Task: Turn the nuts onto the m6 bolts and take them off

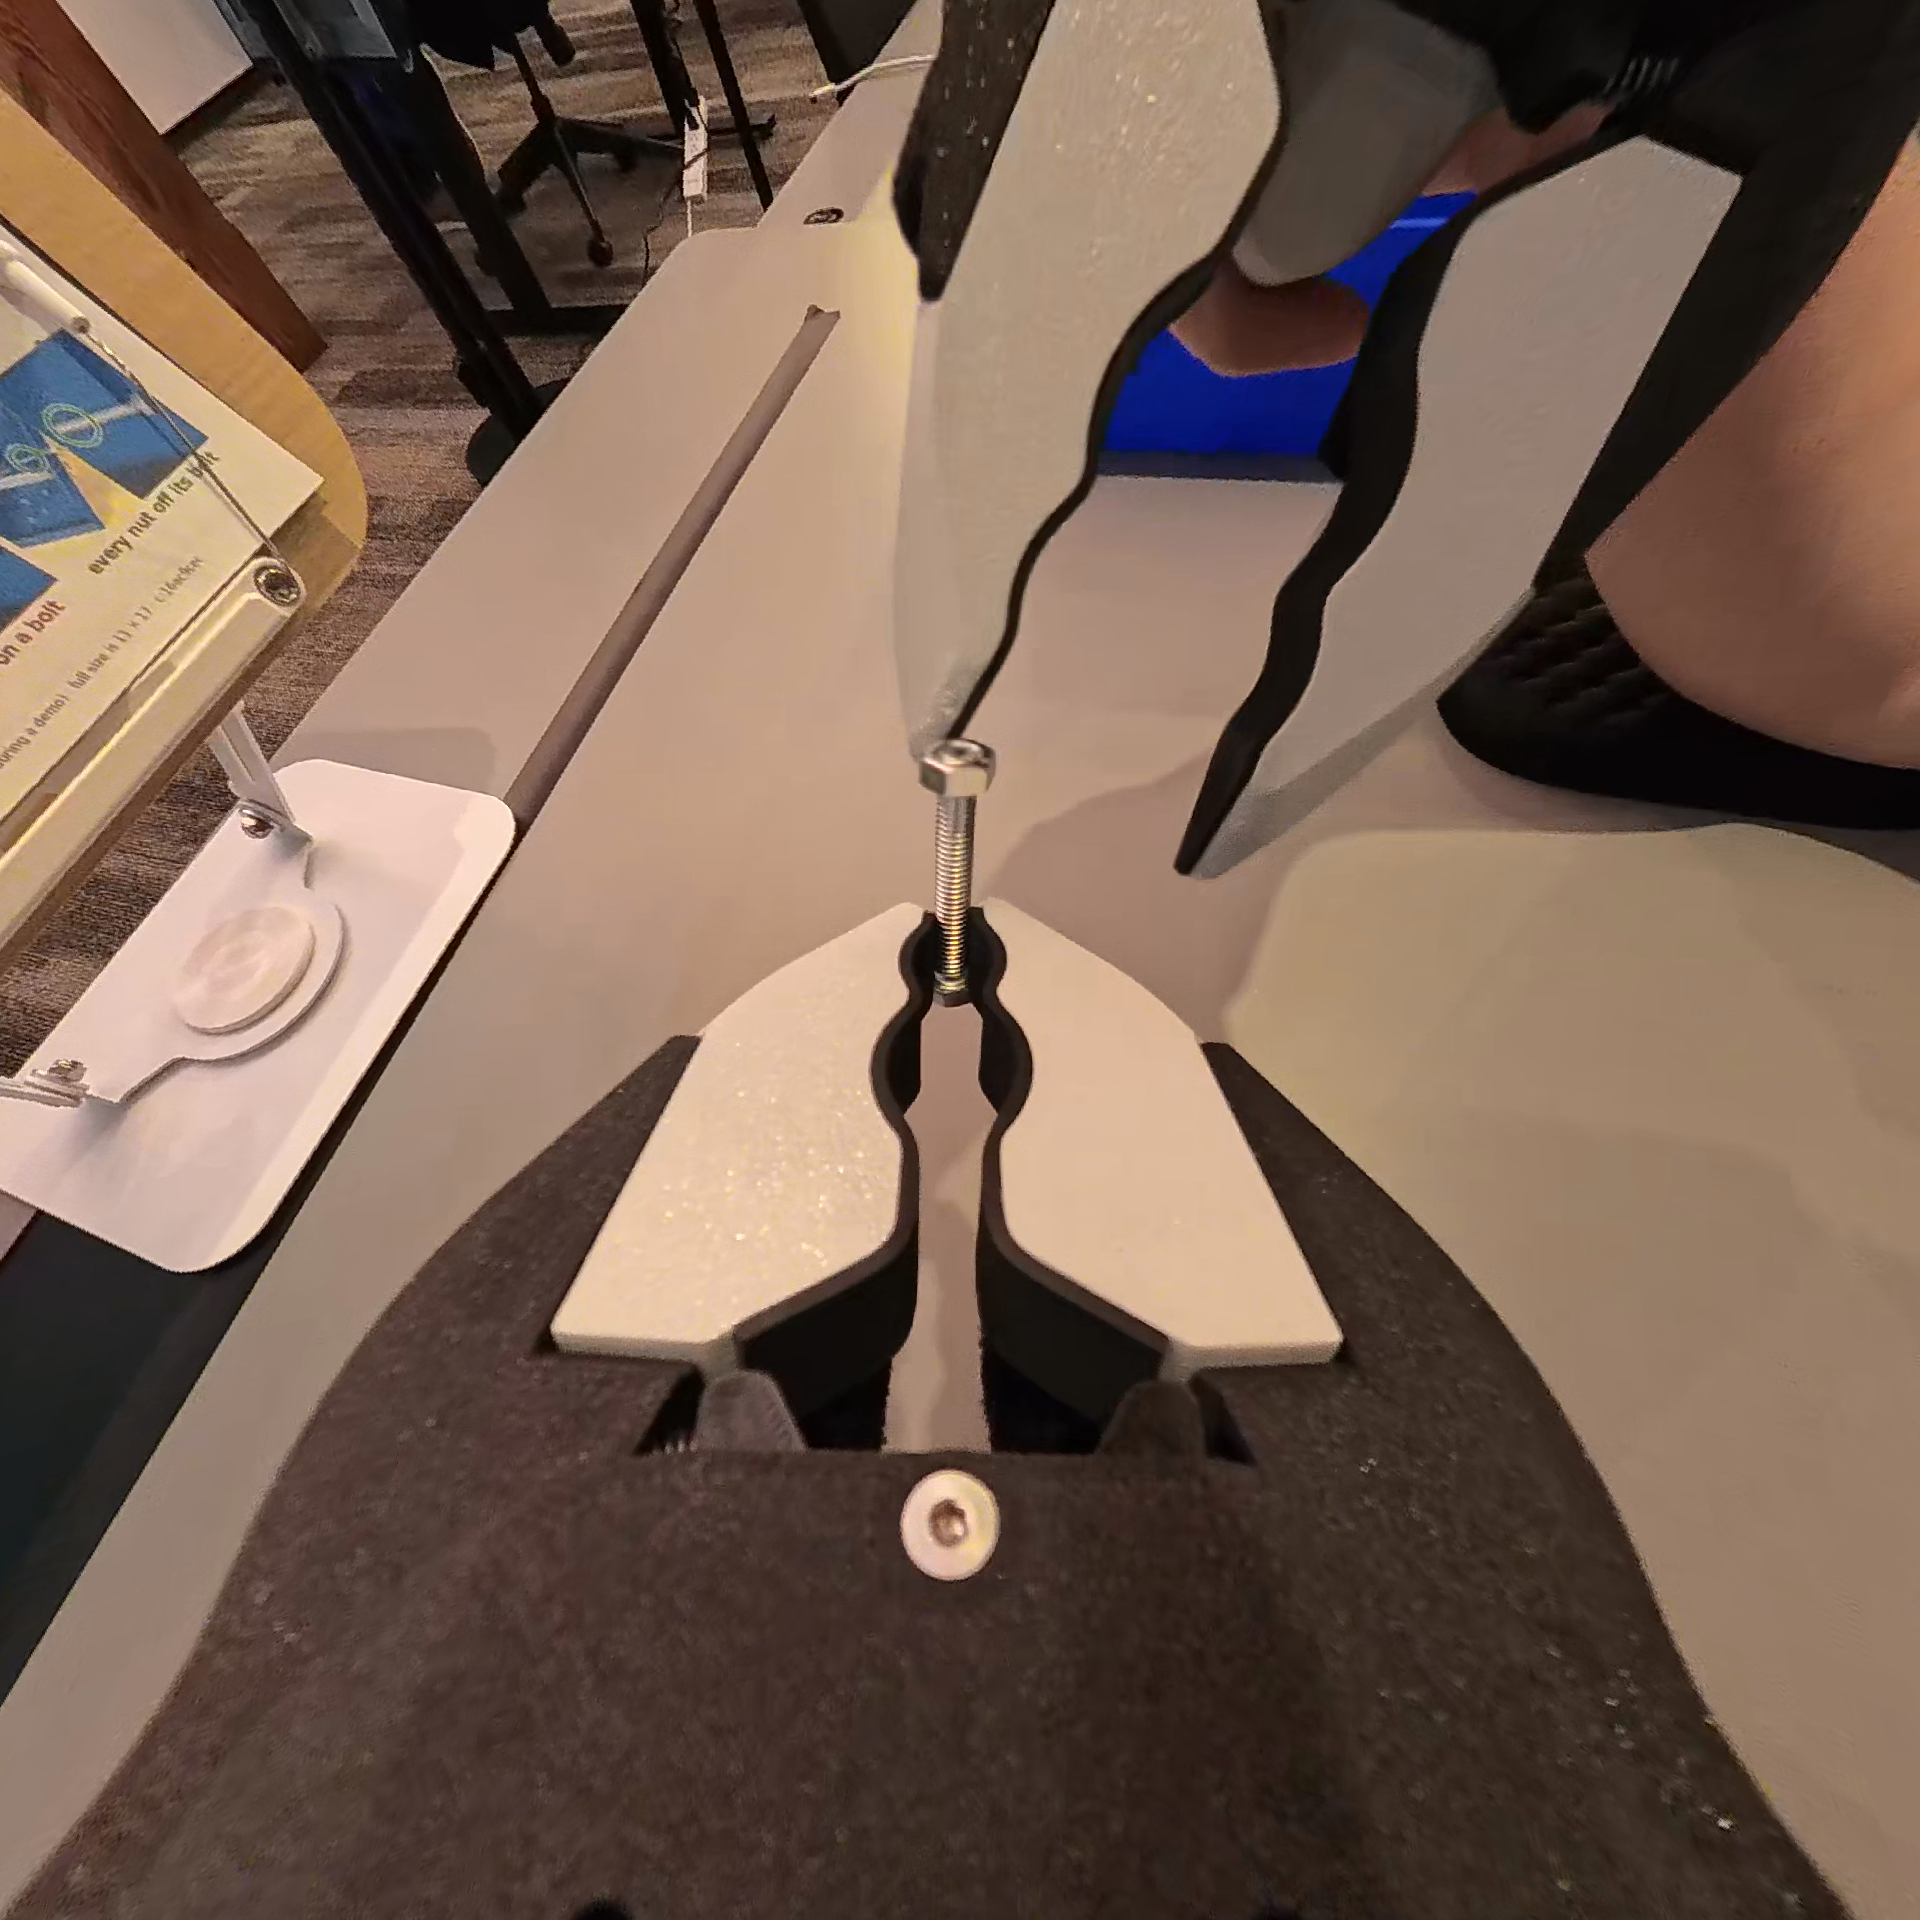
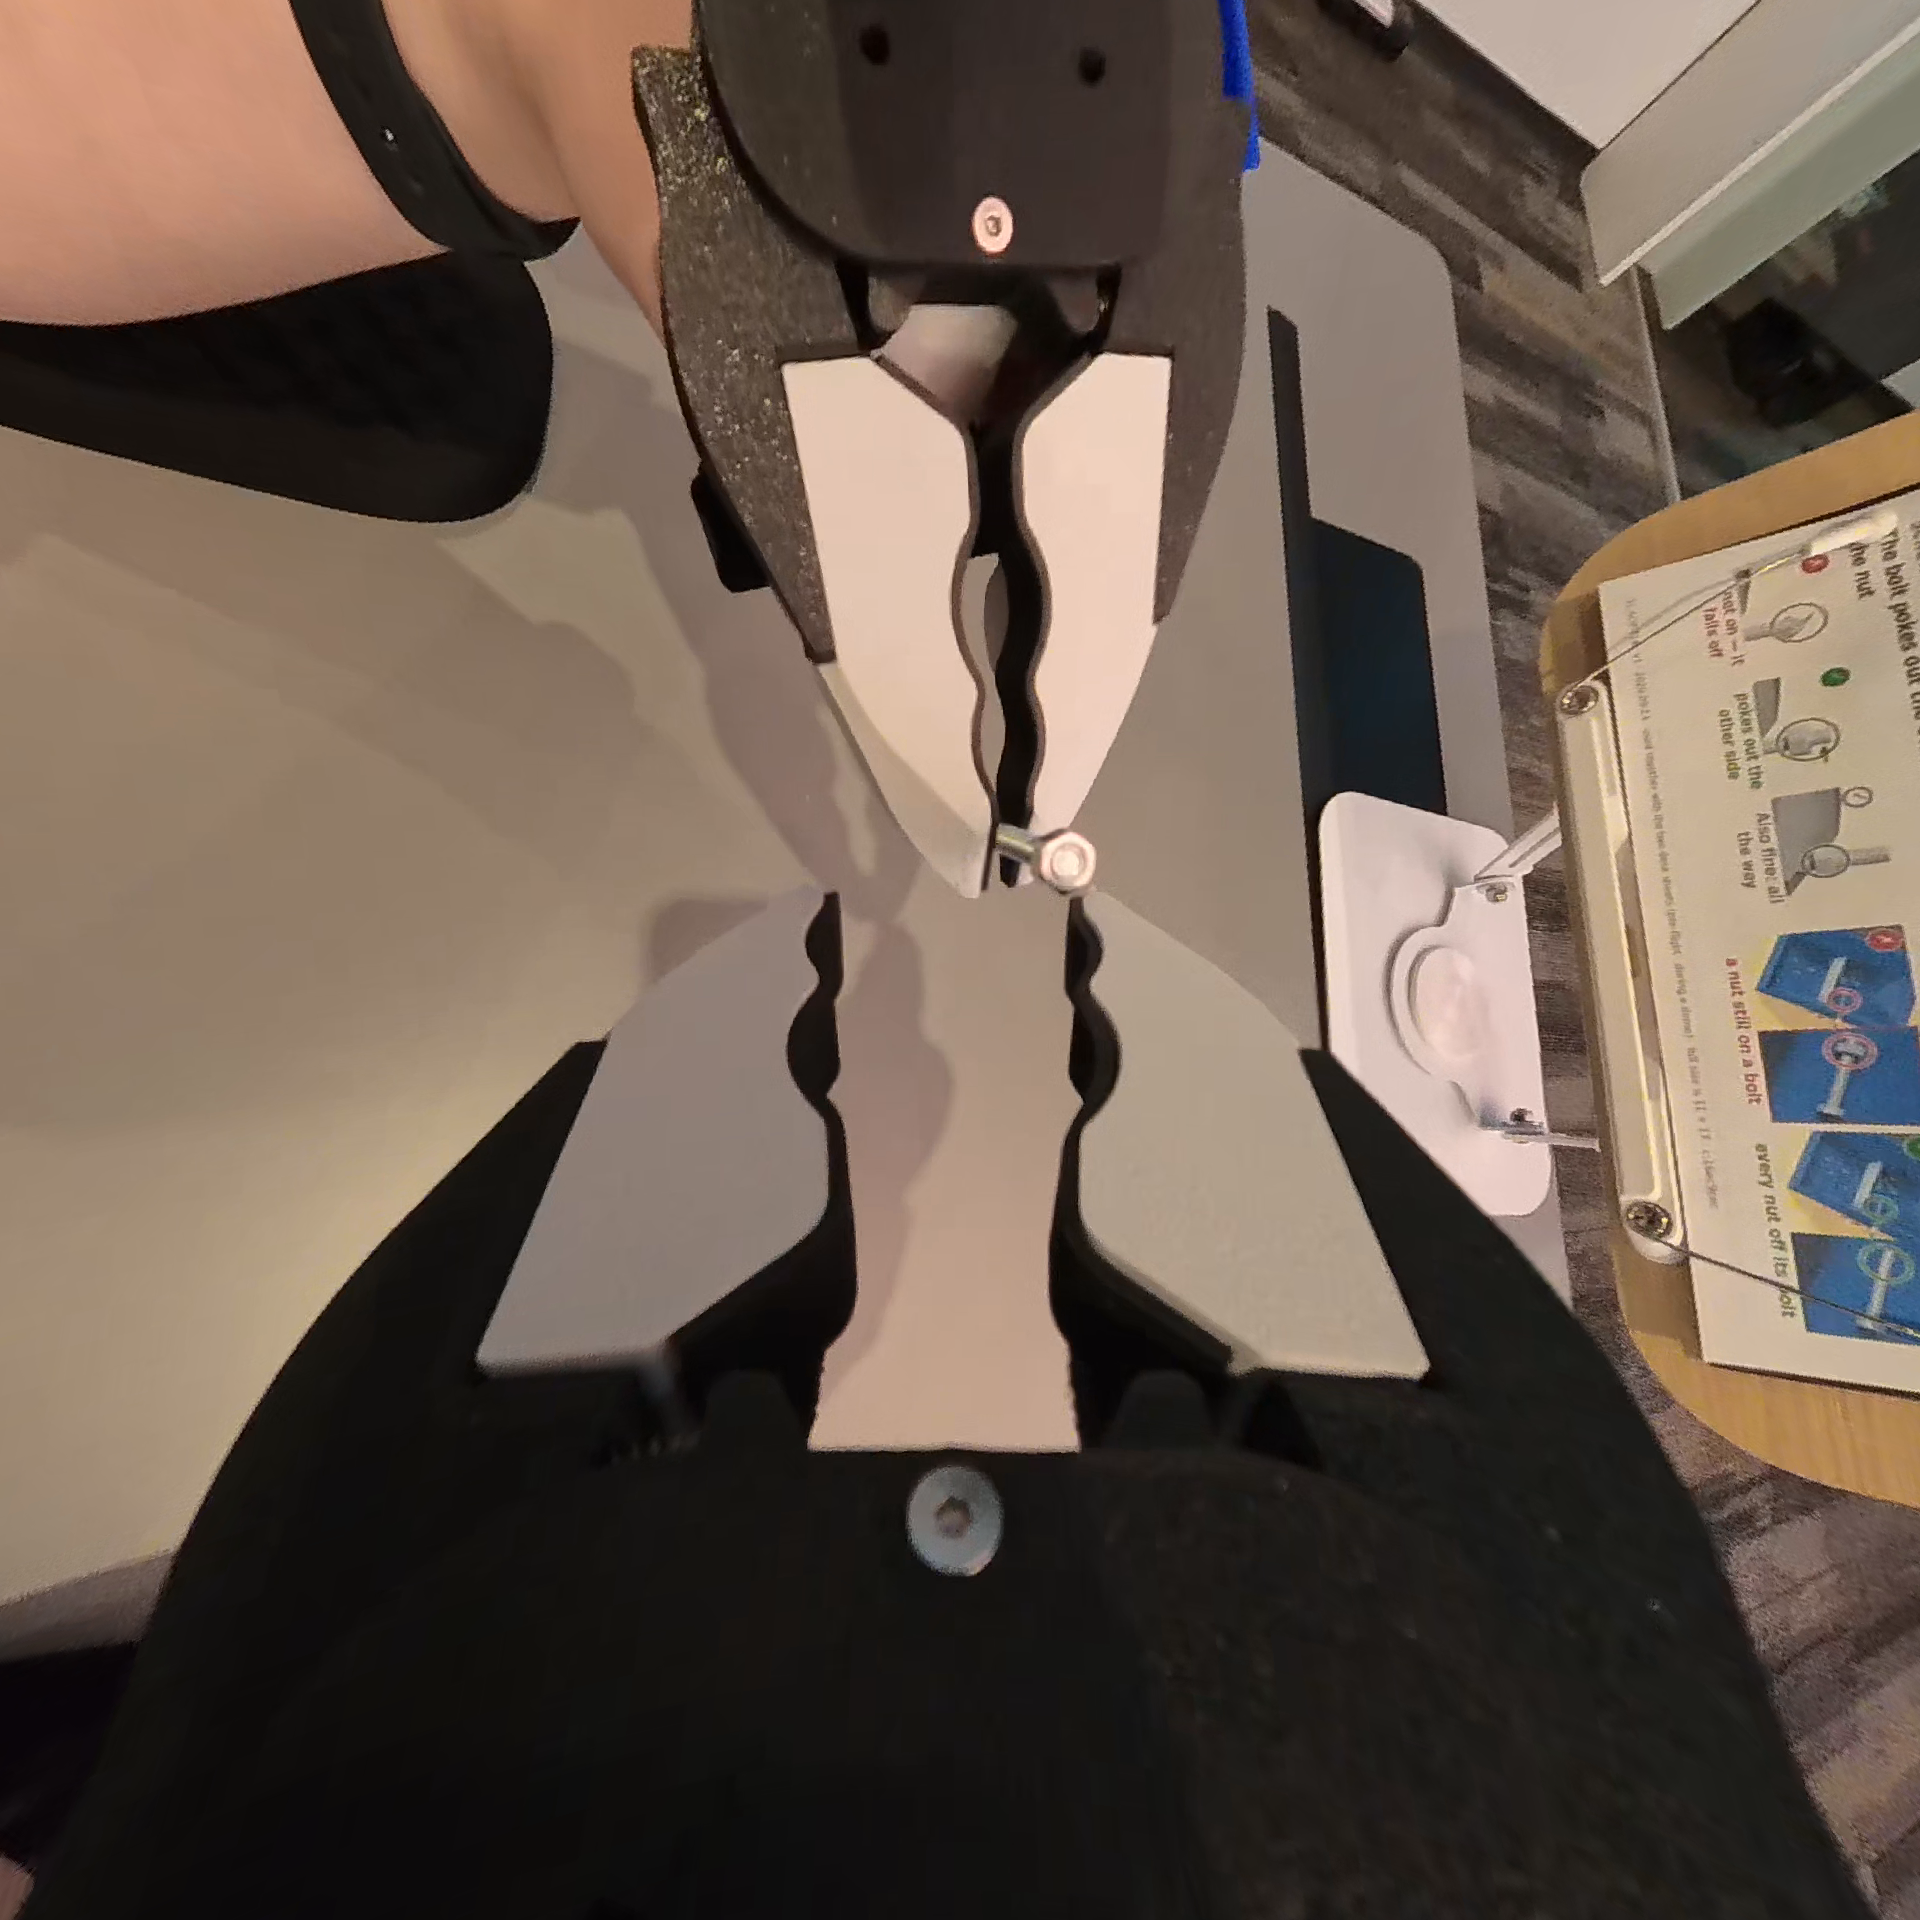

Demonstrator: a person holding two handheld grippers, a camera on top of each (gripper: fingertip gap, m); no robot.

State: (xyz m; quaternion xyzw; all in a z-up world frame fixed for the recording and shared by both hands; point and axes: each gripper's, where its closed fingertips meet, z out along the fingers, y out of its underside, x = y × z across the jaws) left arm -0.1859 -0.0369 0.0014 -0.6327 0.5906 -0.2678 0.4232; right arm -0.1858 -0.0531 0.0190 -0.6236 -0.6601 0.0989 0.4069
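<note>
Gripping the bolt (image 1: 953, 883), left tool (image 1: 951, 940) hides its head; right tool (image 2: 951, 914) gapes, nut (image 1: 957, 770) threaded

Both grippers share one build: the left gripper (image 1: 951, 940) and right gripper (image 2: 951, 914) have speckled black bodies, pale wavy-edged jaws, and one silver screw each.

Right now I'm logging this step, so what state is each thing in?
Left tongs: shut on the bolt's lower end.
Bolt: upright, clamped.
Nut: at the bolt's top end.
Right tongs: open; one fingertip at the nut.
Instruction card: propped on its stand.
</note>
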